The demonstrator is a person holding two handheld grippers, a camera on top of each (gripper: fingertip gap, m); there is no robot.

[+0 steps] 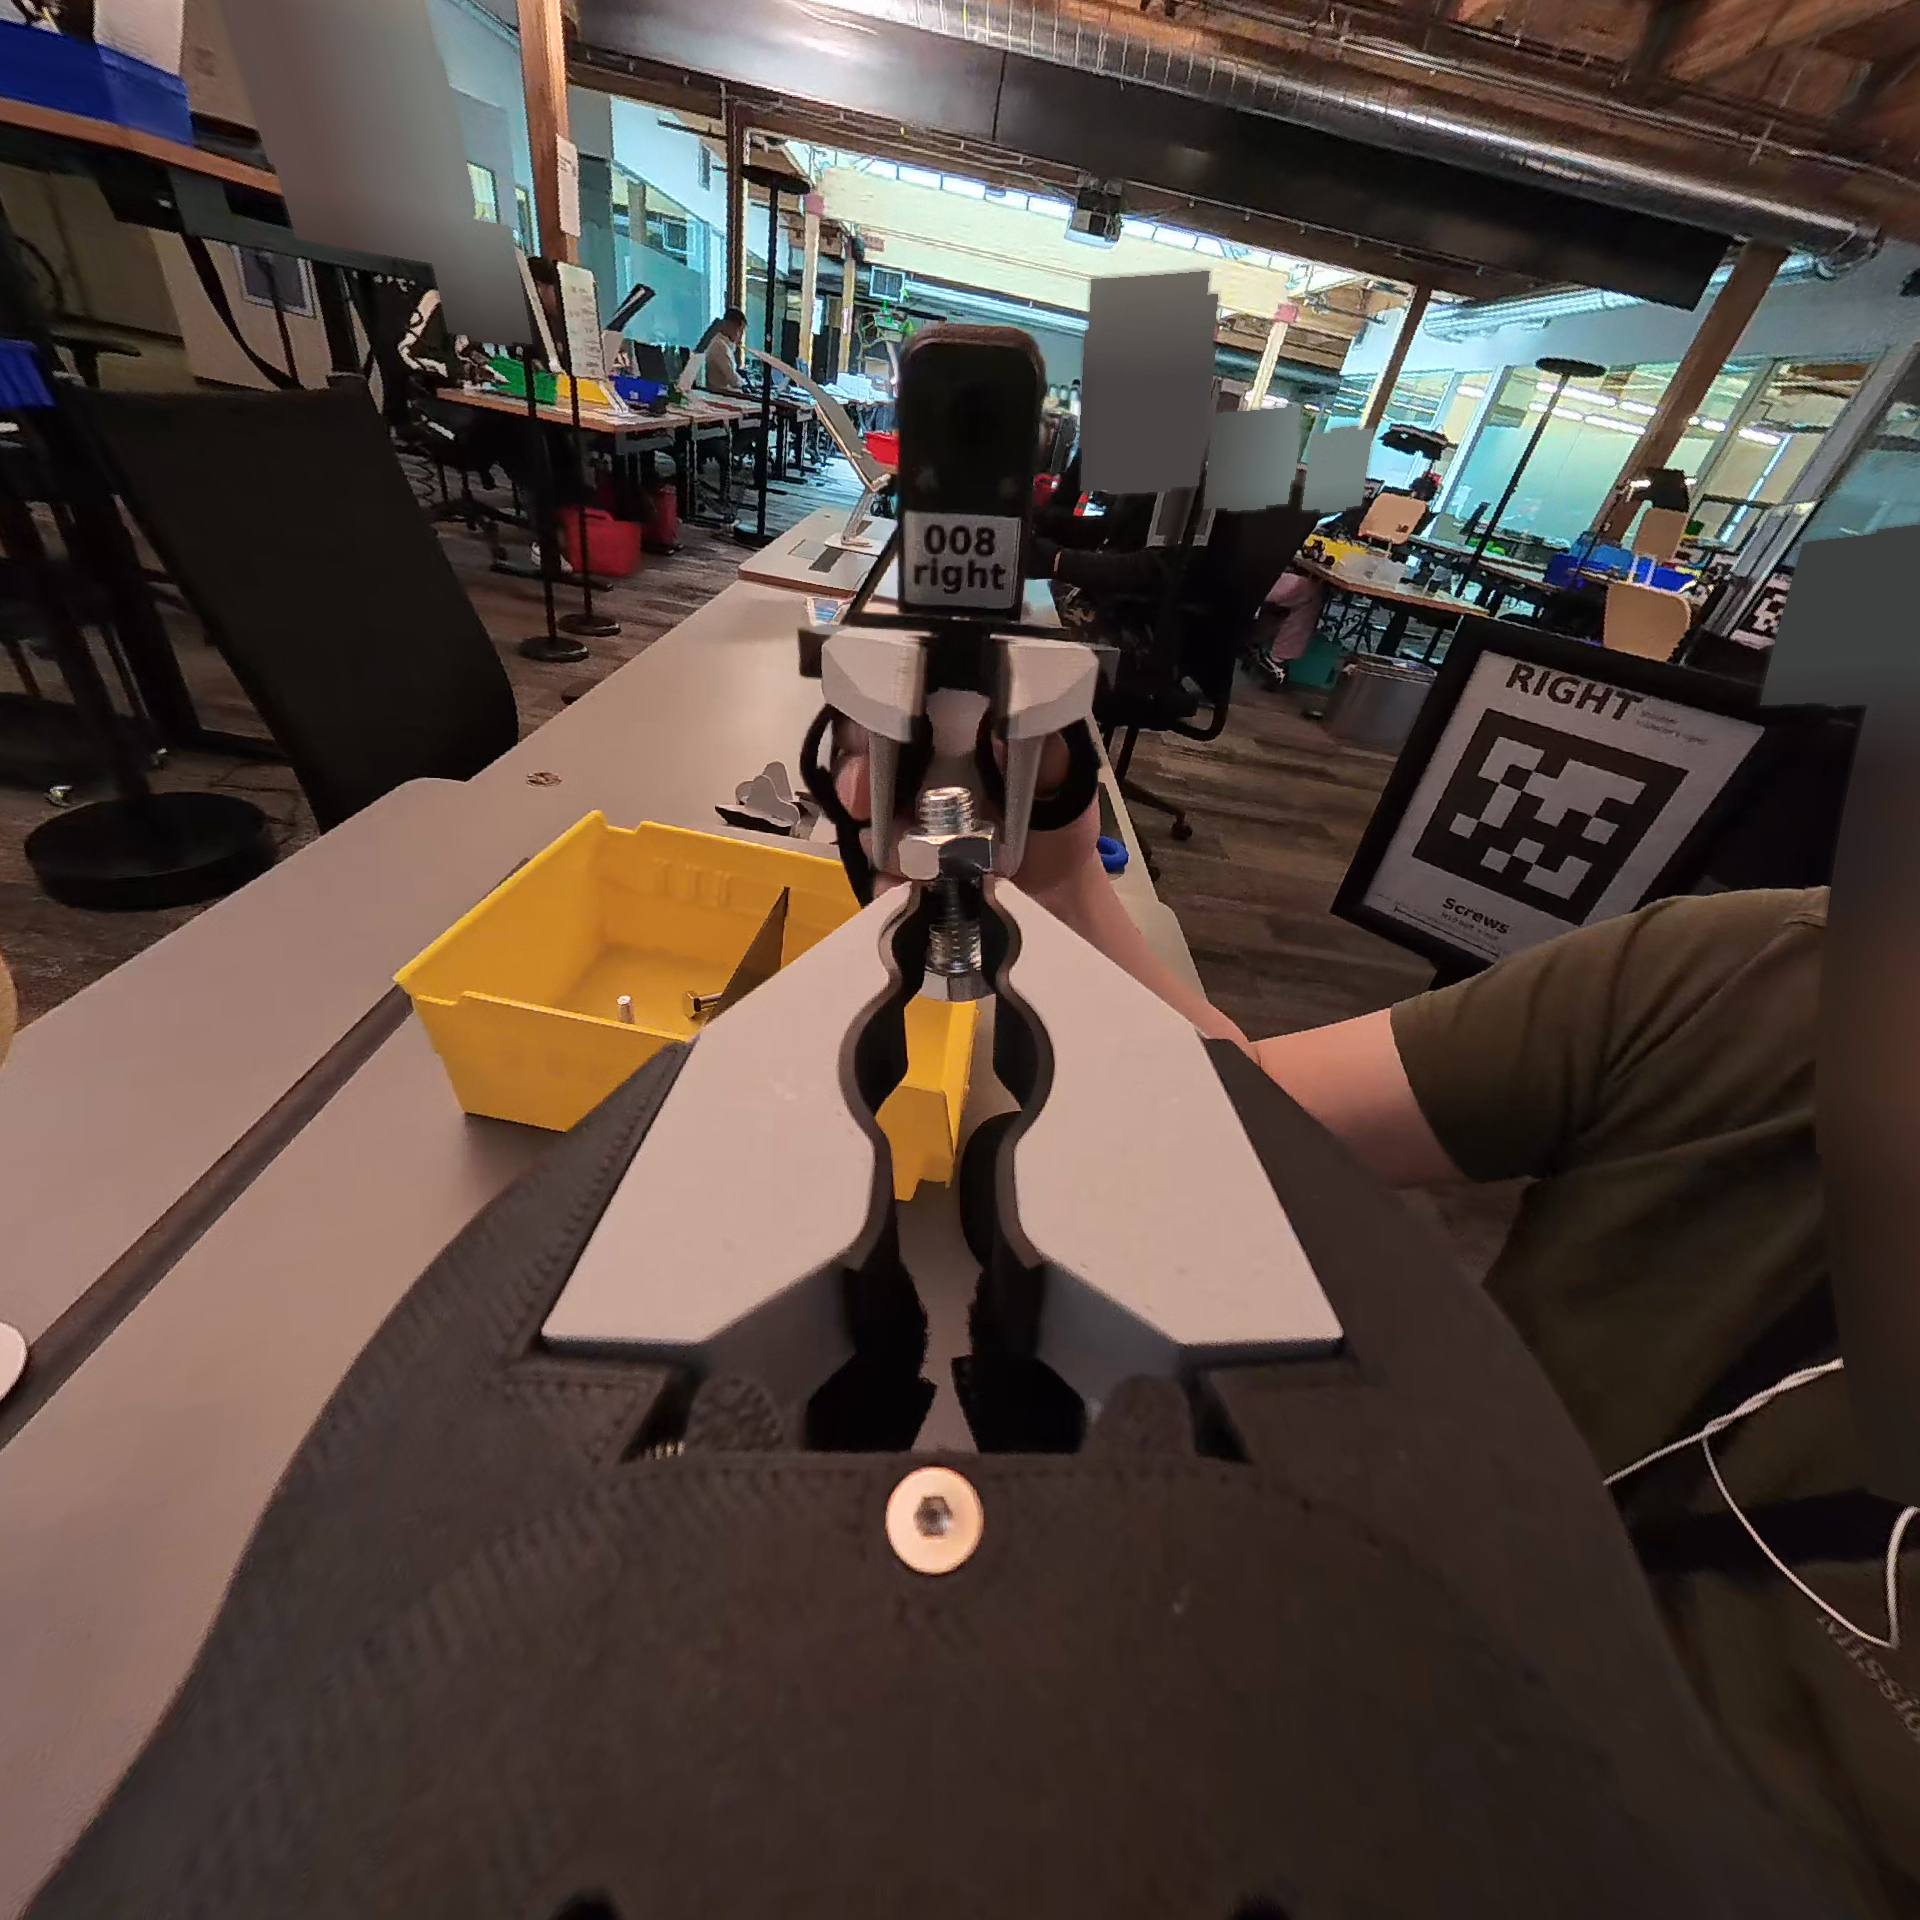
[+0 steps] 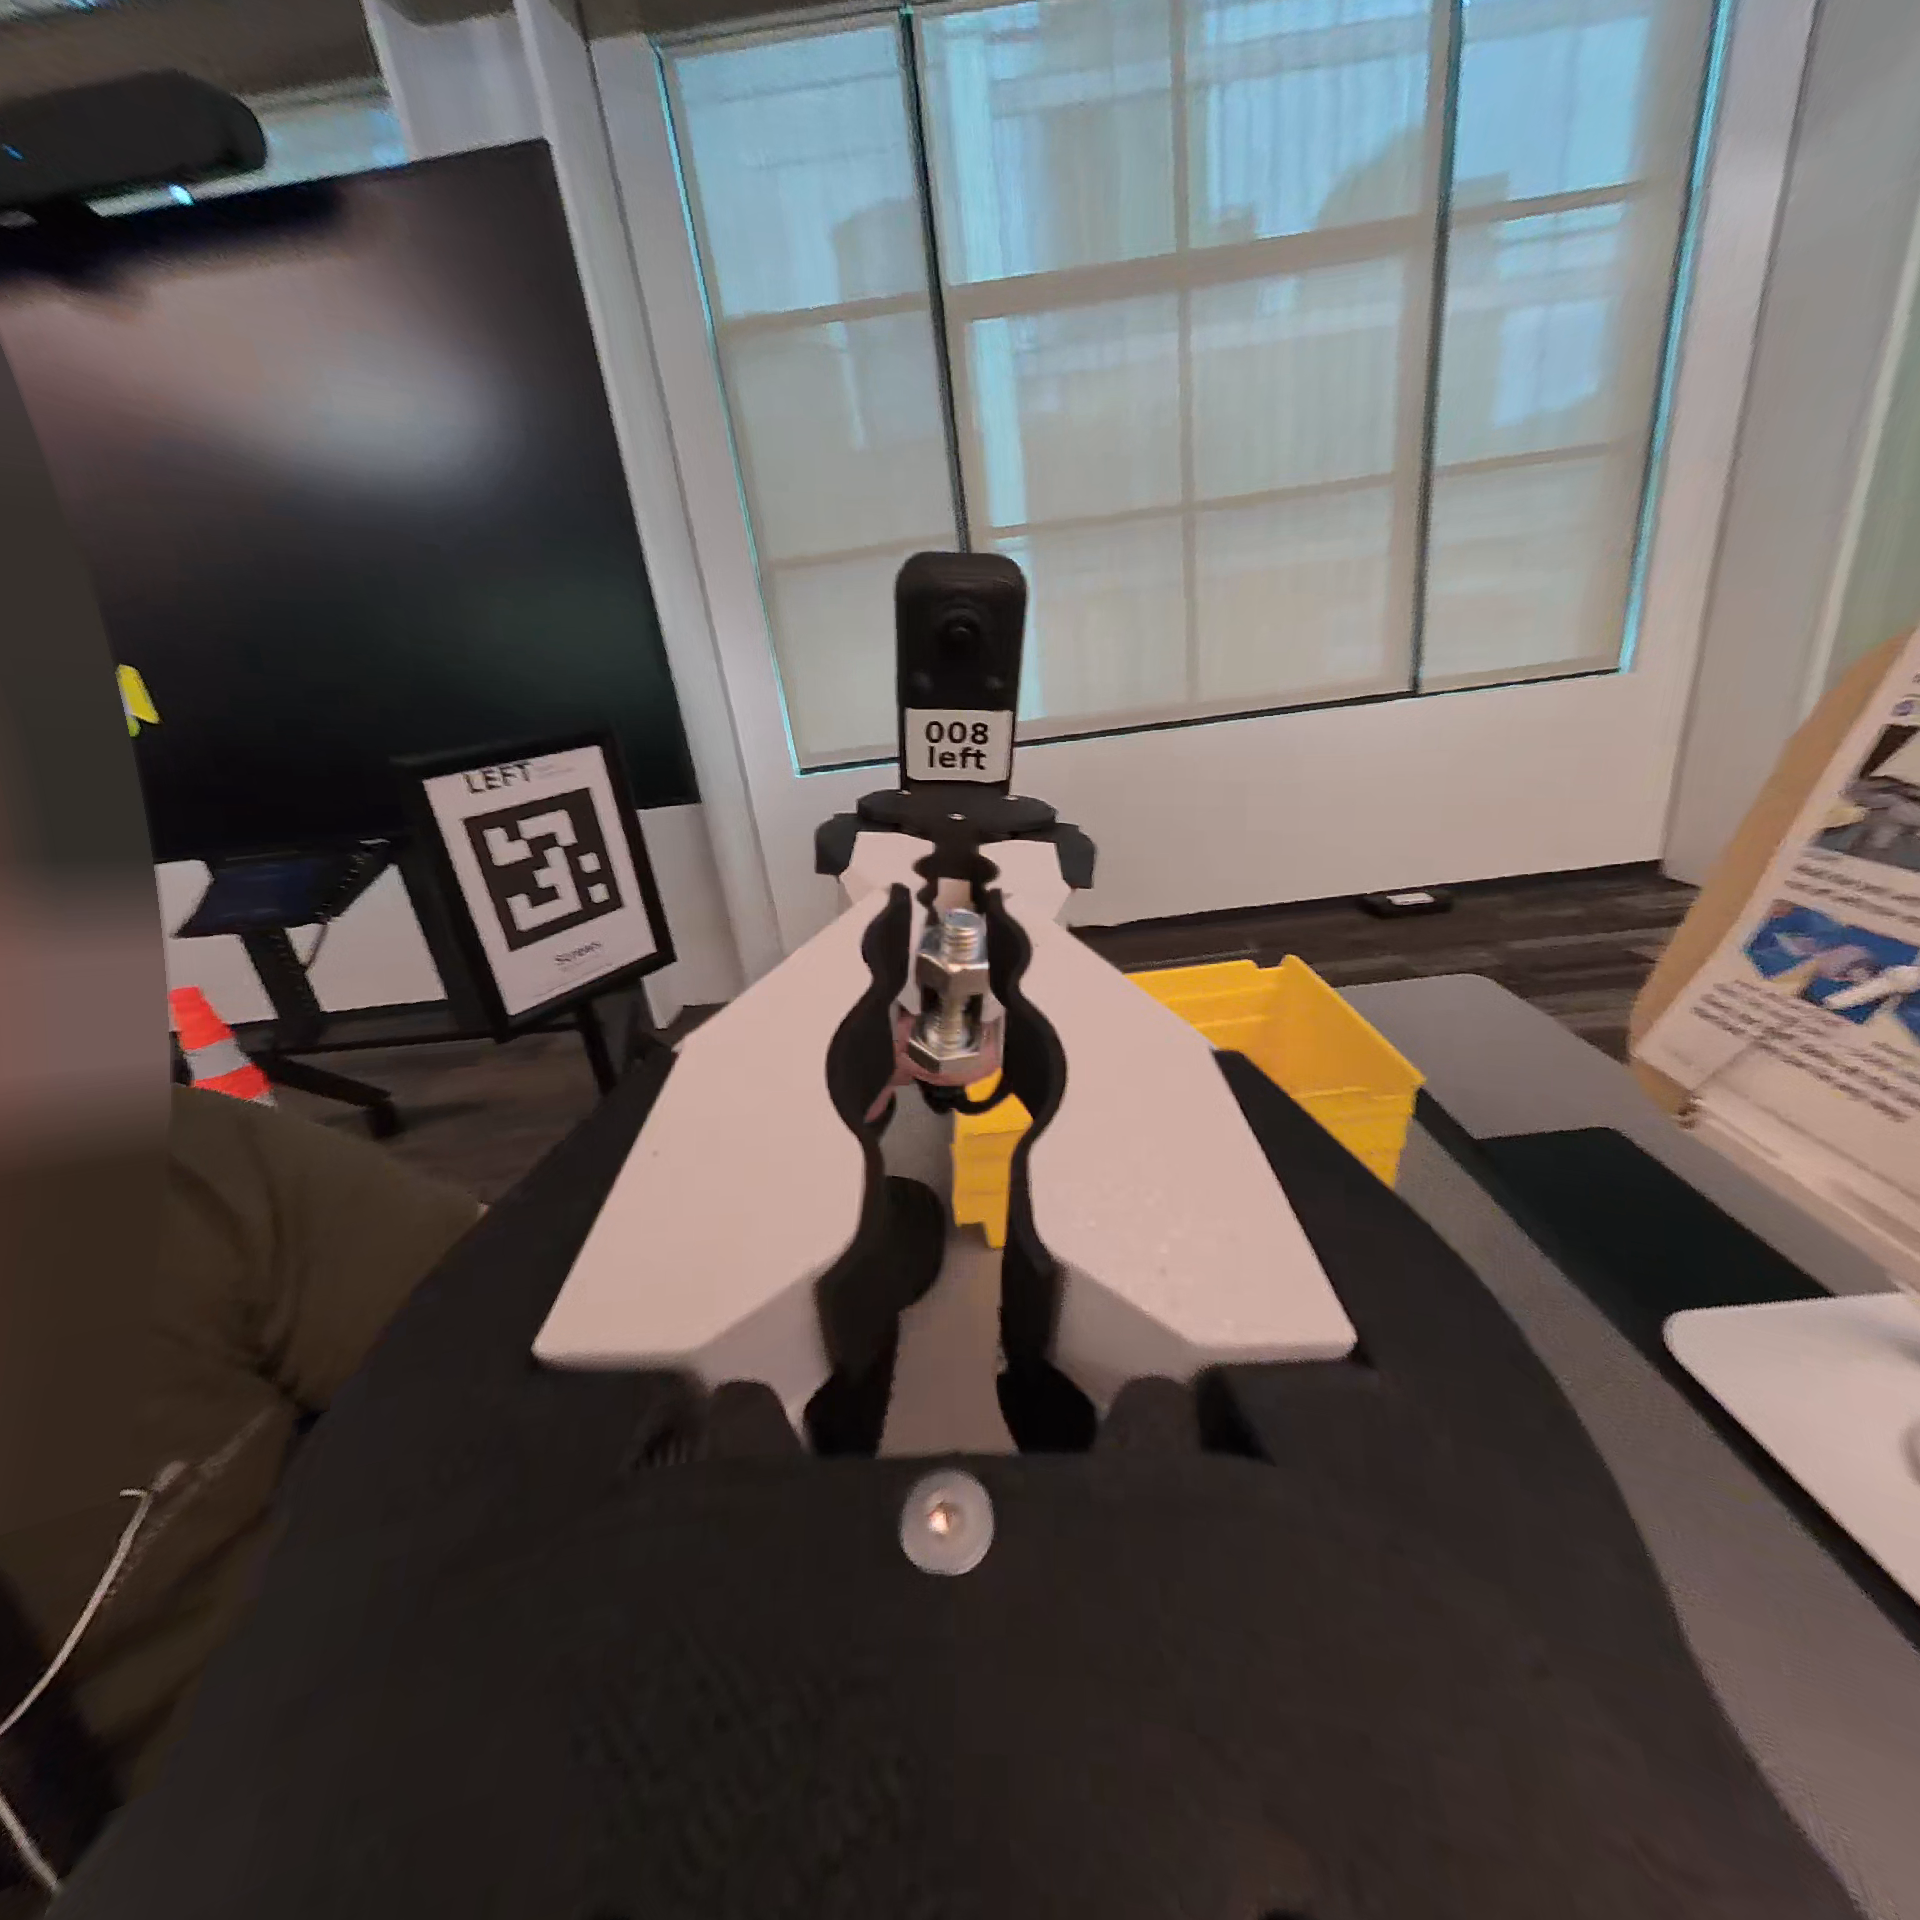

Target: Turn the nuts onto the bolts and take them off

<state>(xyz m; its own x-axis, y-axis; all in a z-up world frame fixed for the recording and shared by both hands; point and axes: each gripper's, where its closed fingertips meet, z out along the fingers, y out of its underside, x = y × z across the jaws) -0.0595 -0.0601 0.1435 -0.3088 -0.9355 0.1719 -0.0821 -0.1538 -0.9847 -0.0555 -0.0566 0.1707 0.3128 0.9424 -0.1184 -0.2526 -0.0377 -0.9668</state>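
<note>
Two claws meet tip to tip above the grey surface, each viewed from its own wrist camera. Left claw is narrowed onto the lower part of an upright bolt, gripping the threaded shank just above its head. Right claw, facing it from beyond, is closed on the hex nut threaded partway down the bolt, with bare thread standing above the nut. In the right wrist view, the right claw grips the nut at its tips, the bolt sits upright, and the left claw grips it lower down. Behind the claws, a yellow bin rests on the surface, holding small loose bolts. Farther back, a framed marker sign stands at right.
</note>
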